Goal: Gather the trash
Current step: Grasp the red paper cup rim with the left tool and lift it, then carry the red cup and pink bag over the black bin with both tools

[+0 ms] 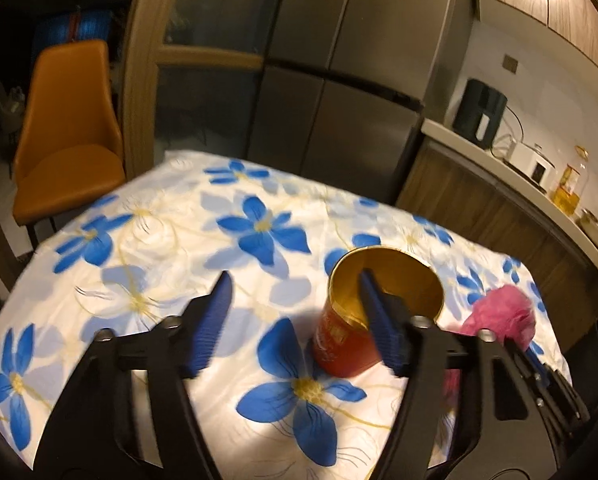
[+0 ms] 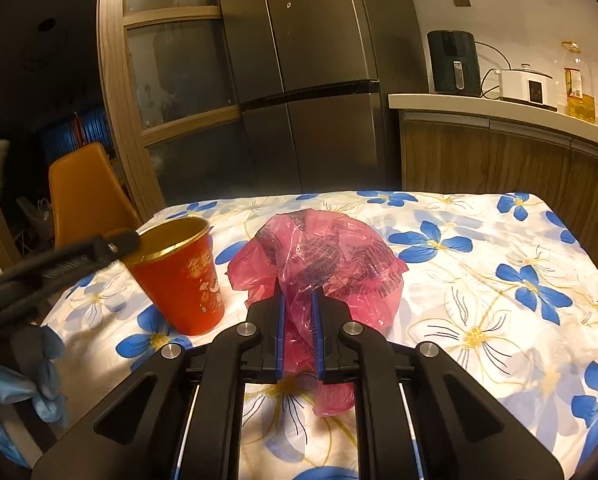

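So there's a red paper cup with gold print on the side and a shiny gold inside, sitting at the left of the right wrist view. It's empty as far as I can see, open end up, and leaning a bit to the left rather than dead upright. Base is on the flowered surface. Just right of it, dead centre of the frame, is a crumpled pink plastic bag, see-through, bunched into a lumpy mound with something dark showing inside. Cup and bag sit close together, not touching.
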The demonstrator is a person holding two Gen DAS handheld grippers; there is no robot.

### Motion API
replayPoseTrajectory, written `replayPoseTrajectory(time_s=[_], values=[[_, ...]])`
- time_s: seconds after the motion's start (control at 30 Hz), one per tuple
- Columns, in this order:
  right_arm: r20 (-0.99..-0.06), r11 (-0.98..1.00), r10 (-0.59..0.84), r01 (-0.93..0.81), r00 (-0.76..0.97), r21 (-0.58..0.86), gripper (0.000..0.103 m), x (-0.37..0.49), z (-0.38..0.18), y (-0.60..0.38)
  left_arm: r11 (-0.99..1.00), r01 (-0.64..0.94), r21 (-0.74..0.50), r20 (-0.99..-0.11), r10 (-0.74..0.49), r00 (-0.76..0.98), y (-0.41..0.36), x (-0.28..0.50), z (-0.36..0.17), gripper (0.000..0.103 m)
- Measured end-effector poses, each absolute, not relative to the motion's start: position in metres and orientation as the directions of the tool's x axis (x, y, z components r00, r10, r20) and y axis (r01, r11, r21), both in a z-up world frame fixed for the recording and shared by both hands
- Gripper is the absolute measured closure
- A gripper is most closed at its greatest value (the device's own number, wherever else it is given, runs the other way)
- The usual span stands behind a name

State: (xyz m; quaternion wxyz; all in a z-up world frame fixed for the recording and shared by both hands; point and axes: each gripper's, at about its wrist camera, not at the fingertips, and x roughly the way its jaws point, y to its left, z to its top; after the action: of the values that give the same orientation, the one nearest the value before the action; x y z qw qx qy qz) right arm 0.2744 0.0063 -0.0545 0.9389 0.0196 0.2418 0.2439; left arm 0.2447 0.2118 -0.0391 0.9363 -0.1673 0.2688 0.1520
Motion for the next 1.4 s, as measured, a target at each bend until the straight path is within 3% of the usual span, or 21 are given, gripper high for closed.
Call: replayPoseTrajectory(time_s=[0.2,0.37,0.83,1.4], values=[[-0.429,0.876,0.475,-0.456,0.768,0.155,0.091,0.267,-0.050,0.002,0.909,-0.347,-0.232,-0.599,0.148,0.787,0.207,0.239,-0.051,0.085],[-0.418,0.873,0.482,-0.460,0.770,0.160,0.091,0.260,-0.047,-0.004,0.912,-0.336,-0.234,-0.583,0.145,0.800,0.200,0.225,-0.048,0.098],[-0.365,0.885,0.464,-0.435,0.807,0.164,0.093,0.234,-0.029,-0.039,0.923,-0.317,-0.221,-0.531,0.159,0.832,0.165,0.204,-0.024,0.098],[-0.274,0.931,0.357,-0.317,0.893,0.181,0.094,0.197,0.003,-0.138,0.967,-0.169,-0.192,-0.478,0.058,0.877,0.068,0.199,0.005,0.098]])
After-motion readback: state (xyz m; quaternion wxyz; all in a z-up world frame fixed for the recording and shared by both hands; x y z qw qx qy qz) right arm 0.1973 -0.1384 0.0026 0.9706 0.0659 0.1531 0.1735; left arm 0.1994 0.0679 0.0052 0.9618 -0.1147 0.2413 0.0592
